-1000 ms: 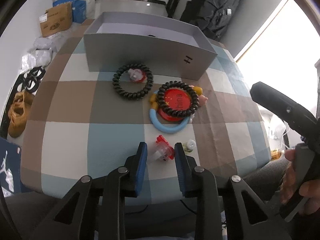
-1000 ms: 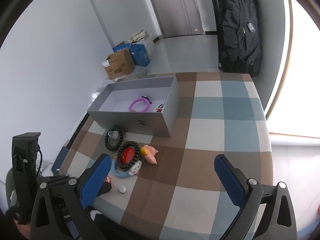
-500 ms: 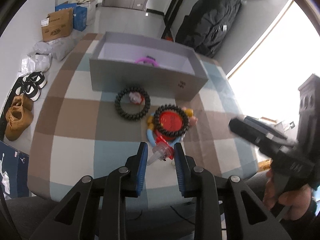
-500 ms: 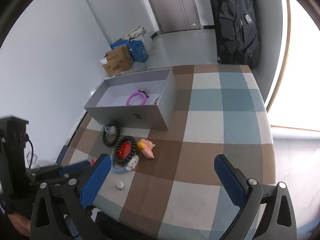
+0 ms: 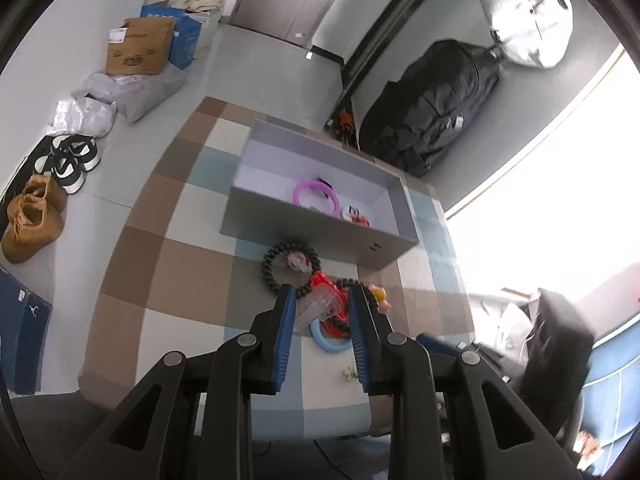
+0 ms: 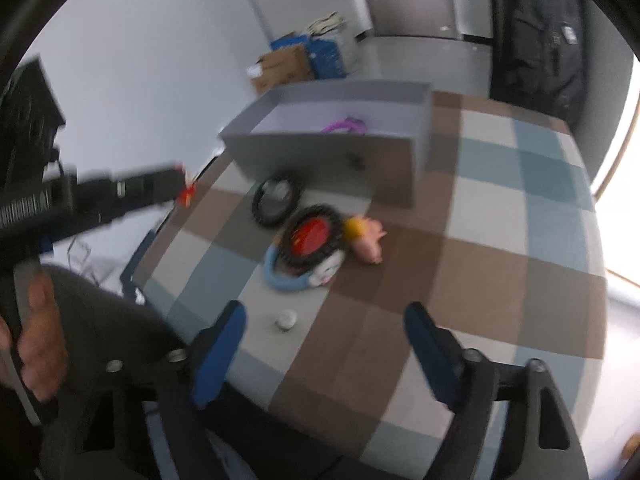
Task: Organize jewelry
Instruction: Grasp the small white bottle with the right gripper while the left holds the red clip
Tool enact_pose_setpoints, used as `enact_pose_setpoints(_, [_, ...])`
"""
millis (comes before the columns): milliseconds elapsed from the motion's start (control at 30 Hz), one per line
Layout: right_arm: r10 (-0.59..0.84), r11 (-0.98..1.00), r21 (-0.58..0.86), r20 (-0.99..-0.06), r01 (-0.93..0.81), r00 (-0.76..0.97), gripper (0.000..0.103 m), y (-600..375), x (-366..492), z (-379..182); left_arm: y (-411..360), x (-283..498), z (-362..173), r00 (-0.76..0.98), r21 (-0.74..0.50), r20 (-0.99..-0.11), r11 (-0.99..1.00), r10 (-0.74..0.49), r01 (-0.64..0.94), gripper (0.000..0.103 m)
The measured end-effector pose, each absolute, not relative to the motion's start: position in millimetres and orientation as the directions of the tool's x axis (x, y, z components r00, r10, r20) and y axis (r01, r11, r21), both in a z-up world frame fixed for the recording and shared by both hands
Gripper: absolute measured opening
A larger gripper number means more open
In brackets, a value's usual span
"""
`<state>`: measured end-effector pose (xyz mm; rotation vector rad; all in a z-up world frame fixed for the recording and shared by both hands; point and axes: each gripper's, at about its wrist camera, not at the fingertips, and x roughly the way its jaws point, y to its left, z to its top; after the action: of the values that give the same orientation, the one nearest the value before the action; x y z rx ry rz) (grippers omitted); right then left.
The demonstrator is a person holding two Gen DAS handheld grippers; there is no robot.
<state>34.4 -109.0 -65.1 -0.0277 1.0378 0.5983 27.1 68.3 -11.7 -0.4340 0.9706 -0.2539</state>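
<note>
My left gripper (image 5: 322,307) is shut on a red and clear clip (image 5: 325,303), held in the air above the checked tablecloth. It also shows at the left of the right wrist view as the left gripper (image 6: 176,188). Beyond it stands the grey box (image 5: 320,236), with a purple ring (image 5: 316,196) inside. In front of the box lie a black coil ring (image 6: 276,200), a beaded ring on a red disc (image 6: 316,236), a blue ring (image 6: 280,276) and a pink pig toy (image 6: 368,240). My right gripper (image 6: 325,310) is closing over a small white piece (image 6: 286,319) without touching it.
The table's near edge (image 5: 224,392) drops off just ahead of both grippers. On the floor are cardboard boxes (image 5: 140,46), shoes (image 5: 32,216) and a black backpack (image 5: 432,104) against the wall. A hand (image 6: 36,344) grips the left tool's handle.
The left gripper has lifted the red clip off the cloth and risen. The right gripper has sunk toward the table's near side and its jaws have narrowed.
</note>
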Motion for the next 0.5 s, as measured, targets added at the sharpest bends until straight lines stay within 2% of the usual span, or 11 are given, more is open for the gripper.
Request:
enact_pose_setpoints(33, [0.451, 0.837, 0.247, -0.818, -0.488, 0.358, 0.069, -105.3, 33.2, -66.9, 70.9, 27.8, -11.8, 0.548, -0.47, -0.736, 0.883, -0.398, 0.01, 0.021])
enact_pose_setpoints(100, [0.455, 0.826, 0.243, -0.82, -0.509, 0.347, 0.059, -99.1, 29.9, -69.4, 75.7, 29.3, -11.7, 0.551, -0.479, -0.733, 0.878, -0.399, -0.002, 0.021])
enact_pose_setpoints(267, [0.445, 0.814, 0.214, -0.828, -0.54, 0.342, 0.054, -87.1, 27.3, -73.1, 81.6, 32.5, -11.6, 0.546, -0.502, -0.728, 0.865, -0.415, -0.011, 0.021])
enact_pose_setpoints(433, [0.427, 0.807, 0.185, -0.838, -0.56, 0.338, 0.037, -76.4, 25.3, -76.9, 83.9, 31.7, -9.7, 0.543, -0.515, -0.721, 0.857, -0.43, -0.005, 0.021])
enact_pose_setpoints(500, [0.411, 0.806, 0.163, -0.845, -0.568, 0.341, 0.027, -73.0, 23.2, -78.1, 84.7, 32.3, -10.1, 0.54, -0.517, -0.722, 0.856, -0.433, -0.005, 0.021])
